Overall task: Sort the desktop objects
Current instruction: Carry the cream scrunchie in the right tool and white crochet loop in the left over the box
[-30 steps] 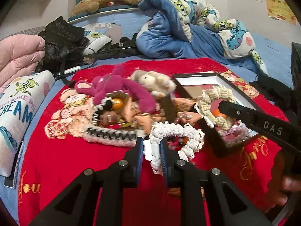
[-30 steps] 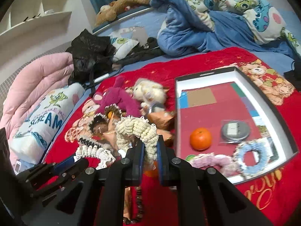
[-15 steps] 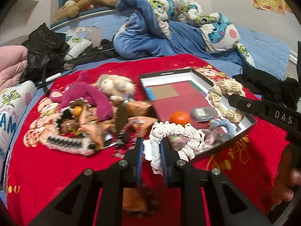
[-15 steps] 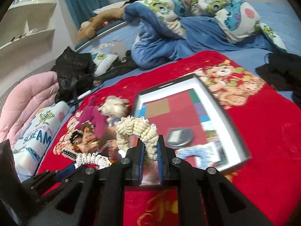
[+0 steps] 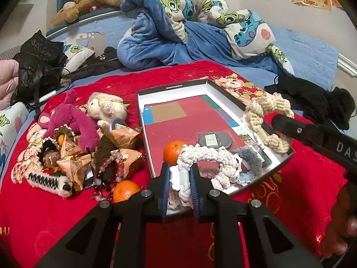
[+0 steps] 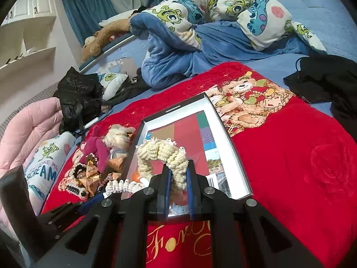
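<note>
My left gripper is shut on a white crocheted scrunchie, held over the near edge of the open black-and-white box. My right gripper is shut on a cream crocheted scrunchie, held above the same box; it also shows in the left wrist view at the box's right rim. Inside the box lie an orange, a round grey tin and blue and pink scrunchies.
A pile left of the box holds a magenta plush, a cream plush, tan snack packets, a bead bracelet, a zipper hair band and a second orange. Blue bedding lies behind the red blanket.
Both grippers have moved right, from over the pile to over the box, each still holding its scrunchie. The box now sits in the middle of both views.
</note>
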Motion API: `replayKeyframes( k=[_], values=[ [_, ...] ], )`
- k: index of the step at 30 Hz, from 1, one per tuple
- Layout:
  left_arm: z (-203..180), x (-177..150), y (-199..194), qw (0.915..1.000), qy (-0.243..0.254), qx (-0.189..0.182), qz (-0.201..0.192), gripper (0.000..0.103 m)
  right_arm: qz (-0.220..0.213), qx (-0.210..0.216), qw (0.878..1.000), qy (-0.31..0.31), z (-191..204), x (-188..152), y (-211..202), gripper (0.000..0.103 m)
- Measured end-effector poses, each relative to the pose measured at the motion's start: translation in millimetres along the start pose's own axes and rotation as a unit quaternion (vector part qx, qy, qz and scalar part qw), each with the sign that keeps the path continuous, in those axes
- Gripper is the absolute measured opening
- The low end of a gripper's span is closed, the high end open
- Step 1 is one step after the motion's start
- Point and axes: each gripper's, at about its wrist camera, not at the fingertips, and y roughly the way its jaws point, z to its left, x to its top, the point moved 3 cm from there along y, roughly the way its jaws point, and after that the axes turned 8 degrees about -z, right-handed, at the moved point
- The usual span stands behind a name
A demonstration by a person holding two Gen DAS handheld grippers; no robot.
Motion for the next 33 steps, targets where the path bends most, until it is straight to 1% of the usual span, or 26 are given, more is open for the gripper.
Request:
replayKeyframes(
  k=[7, 9, 12, 19, 22, 23, 25, 27, 30, 33],
  values=[
    [10.9, 9.3, 25.0, 0.9998, -0.016, 0.007, 0.012, 0.018, 0.014, -0.017, 1.0, -0.006, -2.1, -1.3, 17.4, 0.013],
    [14.6, 12.4, 33.4, 0.9996, -0.021, 0.01, 0.017, 0.018, 0.011, -0.026, 1.0, 0.001, -6.0, 0.5, 21.6, 0.013],
    [18.8, 16.1, 44.0, 0.9992, -0.029, 0.01, 0.024, 0.018, 0.007, -0.041, 0.999, -0.006, -10.2, 4.3, 27.7, 0.013],
    [16.7, 32.2, 69.3, 0.9992, -0.012, 0.016, 0.034, 0.018, 0.015, -0.034, 0.999, -0.009, -19.7, 5.2, 45.1, 0.013],
    [17.6, 42.8, 78.5, 0.9993, 0.0, 0.024, 0.03, 0.018, 0.032, -0.017, 0.999, -0.01, -27.5, 7.0, 67.8, 0.013],
    [18.2, 45.8, 82.4, 0.9992, 0.004, 0.026, 0.03, 0.018, 0.039, -0.02, 0.999, -0.014, -29.6, 9.5, 75.4, 0.013],
    [20.9, 49.9, 91.1, 0.999, 0.008, 0.03, 0.031, 0.018, 0.038, -0.025, 0.999, -0.027, -31.0, 16.0, 86.1, 0.013],
    [24.9, 51.5, 99.9, 0.9988, 0.005, 0.035, 0.034, 0.018, 0.047, -0.015, 0.998, -0.029, -31.4, 20.0, 97.8, 0.013],
    [30.2, 49.8, 110.2, 0.9985, -0.008, 0.036, 0.04, 0.018, 0.061, -0.02, 0.997, -0.045, -29.2, 21.2, 112.7, 0.013],
    [31.3, 44.3, 118.5, 0.9977, -0.001, 0.043, 0.052, 0.018, 0.066, -0.009, 0.997, -0.035, -29.5, 22.6, 118.7, 0.013]
  ],
)
